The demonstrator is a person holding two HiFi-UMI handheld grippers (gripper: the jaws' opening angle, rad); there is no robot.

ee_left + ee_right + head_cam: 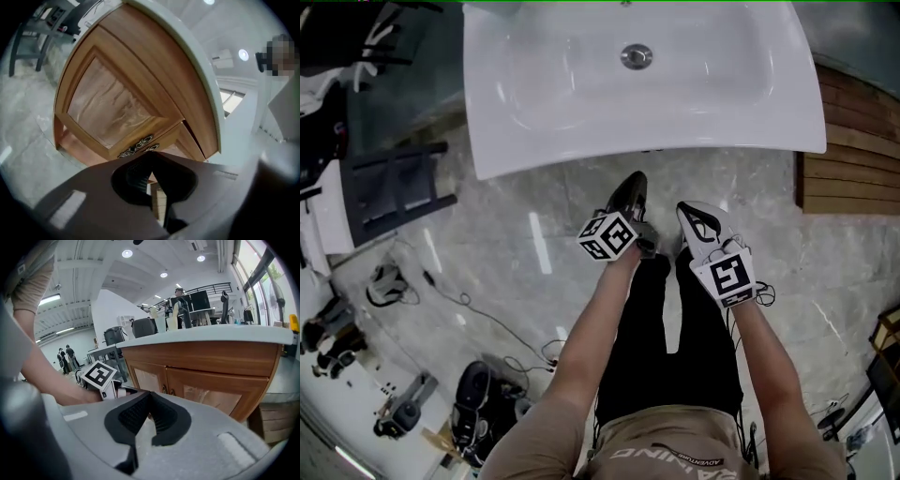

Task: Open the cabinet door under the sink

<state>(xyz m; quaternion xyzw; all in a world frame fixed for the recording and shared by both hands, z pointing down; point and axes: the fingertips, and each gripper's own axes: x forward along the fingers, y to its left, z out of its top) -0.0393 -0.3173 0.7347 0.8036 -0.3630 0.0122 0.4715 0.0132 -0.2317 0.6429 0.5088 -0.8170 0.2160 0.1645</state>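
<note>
A pale grey marble floor [502,248] is spread through an open hall, roofed by a white ceiling [93,268] set with round lights. A white sink [581,103] is mounted over a wooden cabinet [206,359]. Each cabinet door [110,108] is seen shut below the basin, with dark ornate handles [136,146] paired at the middle seam. A slatted wooden platform [853,150] is laid at the right, and cables [473,309] are strewn at the left. The left gripper [634,180] and right gripper [687,210] are held before the doors, jaws pressed together, with nothing gripped.
</note>
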